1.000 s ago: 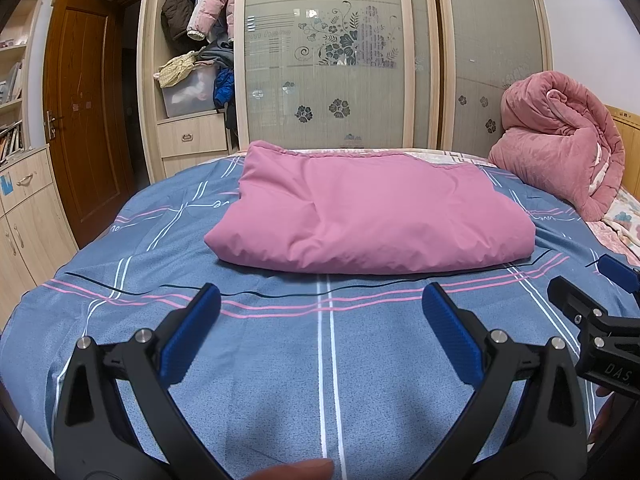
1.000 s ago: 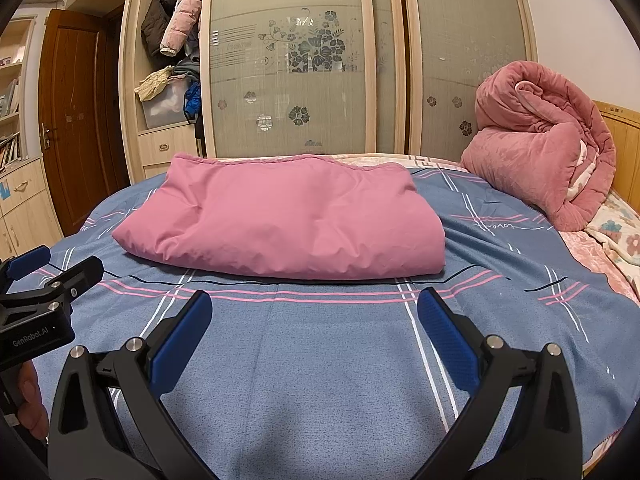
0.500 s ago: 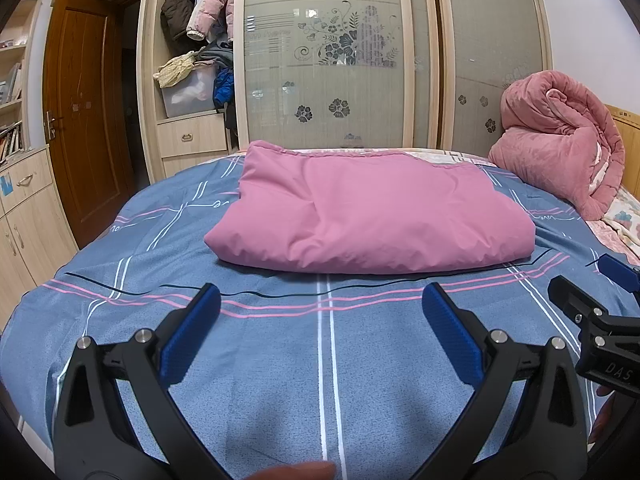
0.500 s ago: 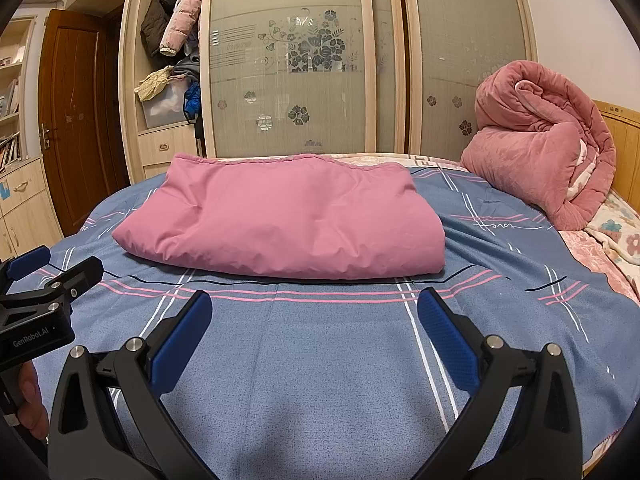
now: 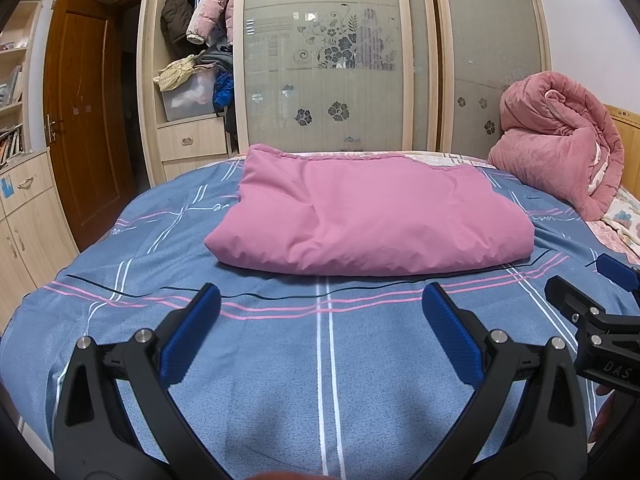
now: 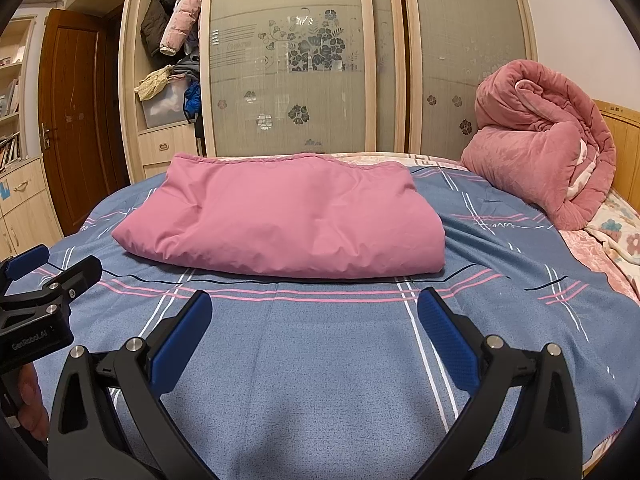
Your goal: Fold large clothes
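Observation:
A pink garment [image 5: 372, 216] [image 6: 288, 220] lies folded into a thick rectangle in the middle of the bed, on the blue striped sheet [image 5: 320, 360] [image 6: 320, 360]. My left gripper [image 5: 320, 300] hovers over the sheet in front of the garment, open, nothing between its blue pads. My right gripper [image 6: 314, 306] is likewise open and empty, short of the garment's near edge. Each gripper shows at the edge of the other's view: the right one [image 5: 600, 320] and the left one [image 6: 36, 292].
A rolled pink quilt [image 5: 560, 152] [image 6: 540, 144] sits at the bed's right end by the wooden headboard [image 6: 620, 140]. Behind the bed stand a wardrobe with frosted sliding doors [image 5: 328, 60], open shelves stuffed with clothes [image 5: 196, 40] and a brown door [image 5: 80, 120].

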Tool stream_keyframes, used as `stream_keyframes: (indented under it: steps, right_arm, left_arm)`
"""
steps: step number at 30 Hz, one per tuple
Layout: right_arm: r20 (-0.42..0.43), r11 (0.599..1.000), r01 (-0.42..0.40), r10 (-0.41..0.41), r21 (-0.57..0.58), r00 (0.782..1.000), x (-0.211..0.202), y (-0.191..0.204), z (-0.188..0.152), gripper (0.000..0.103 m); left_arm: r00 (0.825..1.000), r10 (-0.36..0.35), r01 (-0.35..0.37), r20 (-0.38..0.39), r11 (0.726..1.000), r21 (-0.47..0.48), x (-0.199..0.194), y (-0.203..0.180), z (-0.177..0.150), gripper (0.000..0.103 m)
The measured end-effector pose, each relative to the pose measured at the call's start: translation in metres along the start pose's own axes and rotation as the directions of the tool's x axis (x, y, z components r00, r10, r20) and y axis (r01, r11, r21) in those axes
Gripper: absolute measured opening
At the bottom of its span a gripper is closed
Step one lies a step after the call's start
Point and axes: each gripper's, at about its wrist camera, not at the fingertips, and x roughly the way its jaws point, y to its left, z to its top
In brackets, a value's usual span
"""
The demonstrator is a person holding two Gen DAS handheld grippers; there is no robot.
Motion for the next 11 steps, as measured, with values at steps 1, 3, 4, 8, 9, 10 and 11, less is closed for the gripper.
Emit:
stream_keyframes:
  steps: [1, 3, 4, 8, 9, 10, 11]
  right_arm:
    - [0.0, 1.0, 0.0, 0.0, -0.001, 1.0, 0.0001, 0.0, 0.0, 0.102]
    - [-0.001, 1.0, -0.001, 0.001, 0.0, 1.0, 0.0002, 0.0, 0.0, 0.102]
    - [-0.001, 1.0, -0.001, 0.001, 0.0, 1.0, -0.0002, -0.0001, 0.0001, 0.102]
    - [-0.001, 1.0, -0.001, 0.001, 0.001, 1.0, 0.0, 0.0, 0.0, 0.102]
    - [0.0, 1.0, -0.001, 0.001, 0.0, 1.0, 0.0, 0.0001, 0.0, 0.102]
    - [0.0, 1.0, 0.0, 0.0, -0.001, 1.0, 0.0001, 0.0001, 0.0001, 0.102]
    - [0.001, 1.0, 0.0, 0.0, 0.0, 1.0, 0.0, 0.0, 0.0001, 0.102]
  left_arm:
    - [1.0, 0.0, 0.0, -0.003, 1.0, 0.0, 0.0004, -0.0002, 0.0004, 0.101]
    - [1.0, 0.001, -0.001, -0.008, 1.0, 0.0, 0.0011, -0.0004, 0.0008, 0.101]
    - [1.0, 0.0, 0.0, -0.013, 1.0, -0.001, 0.0017, -0.0002, 0.0009, 0.101]
    - [1.0, -0.001, 0.001, -0.019, 1.0, -0.006, 0.0032, 0.0007, 0.0017, 0.101]
    - [1.0, -0.001, 0.001, -0.02, 1.0, -0.008, 0.0034, 0.001, 0.0019, 0.101]
    - [1.0, -0.001, 0.001, -0.02, 1.0, -0.008, 0.0034, 0.0009, 0.0018, 0.101]
    - [1.0, -0.002, 0.002, -0.021, 1.0, -0.009, 0.0035, 0.001, 0.0017, 0.101]
